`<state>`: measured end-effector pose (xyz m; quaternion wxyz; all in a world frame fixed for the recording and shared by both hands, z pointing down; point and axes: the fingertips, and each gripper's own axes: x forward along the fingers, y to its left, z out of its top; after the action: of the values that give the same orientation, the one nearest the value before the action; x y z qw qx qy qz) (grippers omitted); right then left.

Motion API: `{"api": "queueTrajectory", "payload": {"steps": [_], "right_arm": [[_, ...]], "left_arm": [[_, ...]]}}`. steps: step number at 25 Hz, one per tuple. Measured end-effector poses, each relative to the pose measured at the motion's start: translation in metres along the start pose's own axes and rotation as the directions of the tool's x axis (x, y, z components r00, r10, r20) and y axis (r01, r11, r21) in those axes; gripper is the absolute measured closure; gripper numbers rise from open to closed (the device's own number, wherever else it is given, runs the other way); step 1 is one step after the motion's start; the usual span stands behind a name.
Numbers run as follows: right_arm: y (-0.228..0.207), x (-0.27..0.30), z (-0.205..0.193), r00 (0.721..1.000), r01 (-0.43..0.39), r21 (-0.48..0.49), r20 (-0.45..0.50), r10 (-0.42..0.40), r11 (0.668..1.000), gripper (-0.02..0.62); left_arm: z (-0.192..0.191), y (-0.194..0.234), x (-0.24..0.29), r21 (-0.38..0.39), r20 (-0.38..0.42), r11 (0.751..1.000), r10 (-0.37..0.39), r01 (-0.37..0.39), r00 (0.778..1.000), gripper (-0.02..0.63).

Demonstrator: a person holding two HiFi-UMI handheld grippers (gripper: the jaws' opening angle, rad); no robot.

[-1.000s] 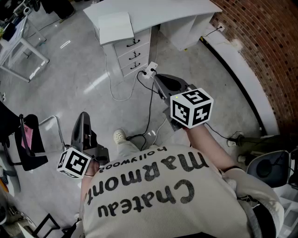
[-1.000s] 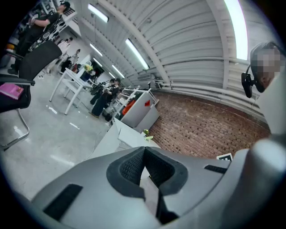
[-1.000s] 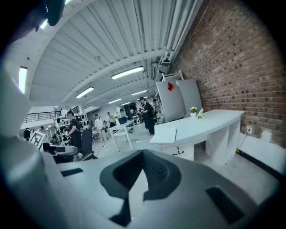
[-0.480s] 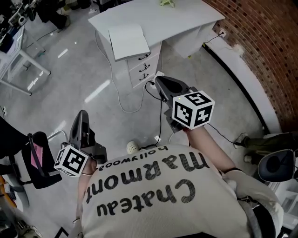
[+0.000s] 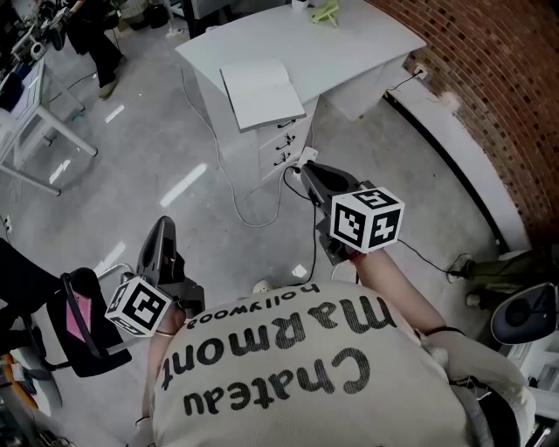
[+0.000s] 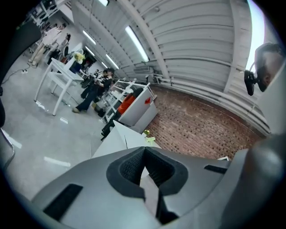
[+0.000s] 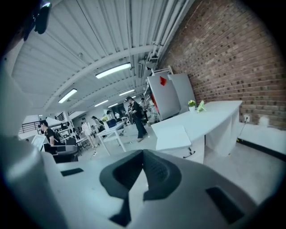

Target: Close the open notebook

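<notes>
The shirt (image 5: pixel 288 371) reads "Chateau Marmont hollywood".

Notebook (image 5: pixel 262 94) white, tabletop (image 5: pixel 358 39) white. Small thing (image 5: pixel 325 12) at tabletop's far edge: green. Left gripper (image 5: pixel 162 223), right gripper (image 5: pixel 308 168): dark grey, black-and-white square markers. Floor (image 5: pixel 157 157) grey, brick wall (image 5: pixel 507 105) red-brown. Shirt (image 5: pixel 288 375) beige, dark lettering.

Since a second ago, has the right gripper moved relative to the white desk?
Yes. The right gripper has come closer to the white desk, its tip now nearer the drawers under the notebook.
</notes>
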<state>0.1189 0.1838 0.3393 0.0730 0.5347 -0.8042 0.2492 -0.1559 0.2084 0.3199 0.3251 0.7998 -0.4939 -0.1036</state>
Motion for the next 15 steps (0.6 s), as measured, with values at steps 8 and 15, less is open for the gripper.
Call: {"api": "queueTrajectory", "payload": {"steps": [8,15], "right_arm": [[-0.008,0.032,-0.071,0.984,0.03,0.046,-0.179,-0.021,0.998,0.592],[-0.029,0.059,-0.092,0.975,0.069,0.092,-0.216,-0.048,0.993,0.592]], "left_arm": [[-0.031,0.044,0.001,-0.071,-0.1,0.997,0.037,-0.044,0.994,0.604],[-0.05,0.097,0.005,-0.083,-0.08,0.977,0.191,-0.197,0.978,0.604]]}}
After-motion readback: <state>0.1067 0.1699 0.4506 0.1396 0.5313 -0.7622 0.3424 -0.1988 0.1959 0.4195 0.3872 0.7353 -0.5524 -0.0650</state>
